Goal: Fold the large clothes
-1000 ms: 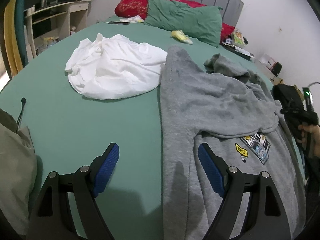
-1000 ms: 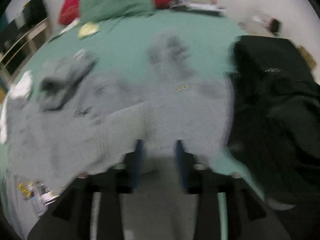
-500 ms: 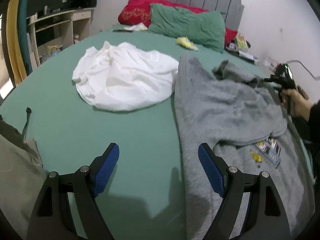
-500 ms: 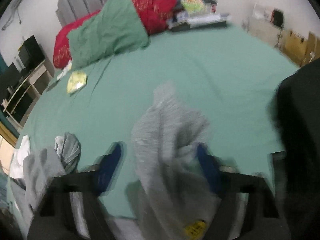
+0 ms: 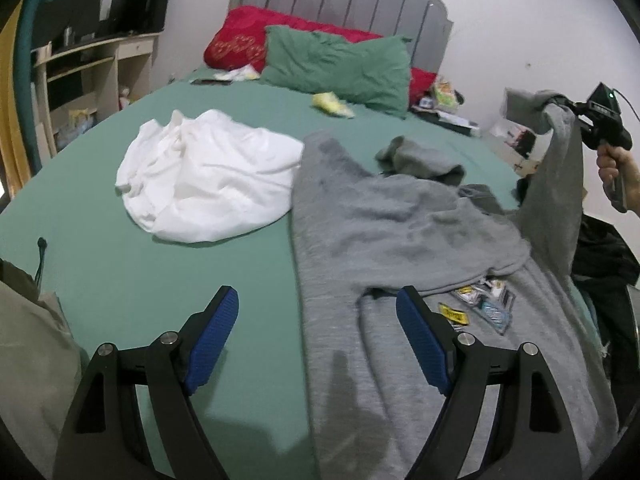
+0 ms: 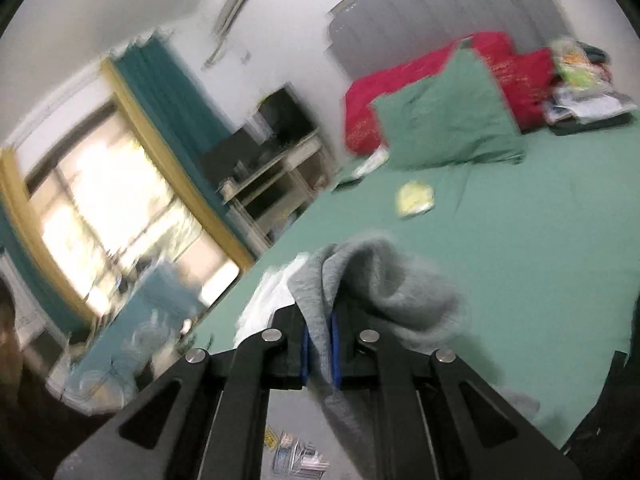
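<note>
A grey sweatshirt [image 5: 400, 232] with colourful patches lies spread on the green bed [image 5: 140, 280]. My left gripper [image 5: 318, 332] is open and empty, held low over the sweatshirt's left edge. My right gripper [image 6: 319, 336] is shut on a grey sleeve [image 6: 384, 280] of the sweatshirt and holds it lifted. In the left wrist view the right gripper [image 5: 560, 106] is high at the right, with the sleeve [image 5: 556, 200] hanging down from it.
A crumpled white garment [image 5: 208, 176] lies left of the sweatshirt. A green pillow [image 5: 340, 64] and a red pillow [image 5: 240, 42] are at the headboard. A black garment [image 5: 604, 264] lies at the right, a khaki one [image 5: 28, 344] at the near left. Shelves [image 5: 84, 80] stand left.
My right gripper has closed on the grey sleeve and raised it off the bed, tilting up. My left gripper has stayed open and has lifted slightly.
</note>
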`<state>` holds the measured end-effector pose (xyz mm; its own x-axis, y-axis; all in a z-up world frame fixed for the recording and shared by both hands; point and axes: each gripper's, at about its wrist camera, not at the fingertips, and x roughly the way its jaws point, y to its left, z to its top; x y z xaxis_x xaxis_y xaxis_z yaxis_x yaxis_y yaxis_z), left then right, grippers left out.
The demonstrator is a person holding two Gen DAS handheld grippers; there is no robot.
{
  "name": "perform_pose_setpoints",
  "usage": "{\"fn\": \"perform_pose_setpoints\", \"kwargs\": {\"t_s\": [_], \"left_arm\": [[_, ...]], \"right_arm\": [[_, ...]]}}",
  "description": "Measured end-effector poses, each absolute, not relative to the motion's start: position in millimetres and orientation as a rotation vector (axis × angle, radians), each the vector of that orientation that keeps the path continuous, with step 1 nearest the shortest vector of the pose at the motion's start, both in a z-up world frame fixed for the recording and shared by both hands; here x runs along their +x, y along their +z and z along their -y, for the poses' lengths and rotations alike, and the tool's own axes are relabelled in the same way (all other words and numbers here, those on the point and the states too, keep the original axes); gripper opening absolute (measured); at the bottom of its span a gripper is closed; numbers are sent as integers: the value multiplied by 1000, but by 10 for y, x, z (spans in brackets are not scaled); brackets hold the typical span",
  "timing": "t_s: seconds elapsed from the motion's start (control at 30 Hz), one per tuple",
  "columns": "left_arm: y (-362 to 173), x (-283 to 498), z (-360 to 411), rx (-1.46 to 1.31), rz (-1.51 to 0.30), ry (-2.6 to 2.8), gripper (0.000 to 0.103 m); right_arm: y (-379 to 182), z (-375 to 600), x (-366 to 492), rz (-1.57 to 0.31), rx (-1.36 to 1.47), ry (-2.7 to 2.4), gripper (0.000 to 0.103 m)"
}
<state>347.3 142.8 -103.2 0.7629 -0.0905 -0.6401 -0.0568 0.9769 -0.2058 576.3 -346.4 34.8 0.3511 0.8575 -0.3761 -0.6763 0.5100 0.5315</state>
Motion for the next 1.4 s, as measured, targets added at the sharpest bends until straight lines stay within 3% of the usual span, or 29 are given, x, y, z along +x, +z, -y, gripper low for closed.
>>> {"fn": "perform_pose_setpoints", "kwargs": {"t_s": [0.03, 0.07, 0.1, 0.13, 0.17, 0.27, 0.43, 0.53, 0.63, 0.67, 0.7, 1.0, 1.1, 1.23, 1.27, 1.3, 1.33, 1.37, 1.4], "left_arm": [[-1017, 3457, -1402, -217, -703, -24, 84], [-1000, 3434, -1371, -214, -703, -32, 84], [-983, 3408, -1344, -211, -702, -37, 84], [-971, 3392, -1333, -208, -701, -39, 84], [-956, 3362, -1325, -202, -698, -39, 84], [-934, 3300, -1358, -200, -701, -35, 84], [-952, 3311, -1527, -251, -724, -23, 84], [-987, 3342, -1648, -318, -749, -30, 84], [-1015, 3346, -1725, -361, -771, -30, 84], [-1016, 3343, -1739, -363, -774, -28, 84], [-1013, 3340, -1742, -361, -774, -25, 84], [-915, 3334, -1820, -345, -736, 14, 84], [-881, 3301, -1839, -347, -724, 37, 84], [-882, 3253, -1879, -363, -725, 49, 84], [-888, 3250, -1880, -362, -726, 51, 84], [-896, 3254, -1880, -360, -728, 57, 84], [-901, 3261, -1877, -360, -729, 60, 84], [-906, 3273, -1876, -362, -729, 63, 84], [-910, 3289, -1872, -362, -729, 63, 84]], "right_arm": [[312, 3394, 5713, -714, 285, 995, 11], [187, 3329, 5672, -767, 249, 937, 28], [17, 3280, 5669, -839, 172, 788, 69], [-172, 3262, 5670, -912, 87, 605, 84], [-362, 3247, 5635, -965, 5, 462, 92], [-601, 2984, 5357, -956, -240, 220, 92], [-638, 1817, 4468, -656, -552, 320, 91], [-1136, 1190, 4329, -668, -806, 362, 88], [-1366, 1040, 4511, -733, -694, 381, 82], [-1397, 1048, 4534, -749, -658, 381, 53], [-1437, 1035, 4623, -779, -615, 386, 6], [-273, 689, 4353, -575, -323, 653, 7], [-255, 282, 4327, -668, -256, 823, 7], [-784, -48, 4327, -845, -166, 950, 11], [-967, -63, 4380, -899, -146, 960, 22], [-1099, -81, 4382, -937, -128, 965, 45], [-1218, -111, 4333, -952, -123, 964, 60], [-1300, -86, 4254, -936, -153, 951, 82], [-1291, -33, 4198, -904, -177, 943, 84]]}}
